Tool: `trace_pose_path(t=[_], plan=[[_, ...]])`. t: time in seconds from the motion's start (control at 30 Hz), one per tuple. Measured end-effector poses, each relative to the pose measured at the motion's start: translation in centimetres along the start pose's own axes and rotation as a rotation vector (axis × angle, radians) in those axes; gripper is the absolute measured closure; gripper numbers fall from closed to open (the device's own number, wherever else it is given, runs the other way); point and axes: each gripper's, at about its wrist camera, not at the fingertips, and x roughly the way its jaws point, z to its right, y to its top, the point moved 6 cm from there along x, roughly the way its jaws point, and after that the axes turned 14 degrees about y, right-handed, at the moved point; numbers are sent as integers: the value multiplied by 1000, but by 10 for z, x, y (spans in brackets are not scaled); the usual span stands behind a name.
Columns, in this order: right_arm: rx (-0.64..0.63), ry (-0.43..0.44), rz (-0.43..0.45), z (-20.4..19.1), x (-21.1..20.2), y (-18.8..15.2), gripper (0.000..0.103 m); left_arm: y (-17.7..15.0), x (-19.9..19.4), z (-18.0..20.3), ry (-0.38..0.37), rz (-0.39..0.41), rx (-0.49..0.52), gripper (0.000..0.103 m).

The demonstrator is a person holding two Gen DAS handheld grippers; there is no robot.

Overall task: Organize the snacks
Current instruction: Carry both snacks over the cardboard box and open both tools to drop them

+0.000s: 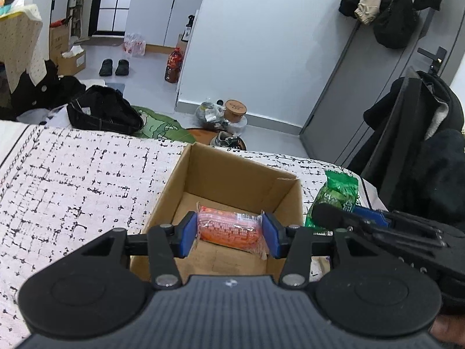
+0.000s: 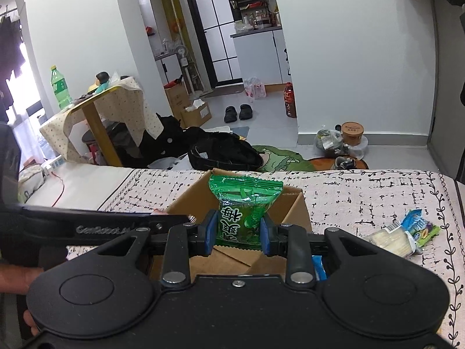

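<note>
The left tongs (image 1: 229, 234) are hanging over the open cardboard box (image 1: 180, 174), and their blue pads are touching both ends of an orange snack pack (image 1: 228, 228). The pack's long side is running left to right, straight across from one pad to the other, so the tongs are pinching it by its two ends. It is sitting low in the box, near the bottom, but it is hard to tell if it is resting on the floor of the box or is just above it. The right tongs (image 2: 238, 232) are pinching a green snack bag (image 2: 244, 203) near its bottom, and the bag is standing up tall between the pads. This green bag is hanging over the near edge of the same box (image 2: 293, 206), with the box opening a bit farther on and below it. So the green bag probably needs to go forward and down to land beside the orange pack, and the right tongs are the ones carrying it. A little to the right, more snack packs (image 2: 407, 232) are lying on the patterned bed cover (image 2: 363, 197), waiting their turn. Far past the bed, shoes and bags are lying on the floor.
</note>
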Motion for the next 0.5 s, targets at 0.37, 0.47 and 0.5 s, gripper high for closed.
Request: trace_pose_path(t=[0.37, 0.47, 0.5], plan=[[28, -7, 6, 5, 9, 3, 73, 11, 5, -14, 33, 18, -55, 32], [16, 8, 5, 3, 10, 2, 68, 15, -2, -20, 61, 32, -70, 27], [11, 1, 6, 3, 9, 1, 64, 17, -4, -22, 71, 32, -75, 26]])
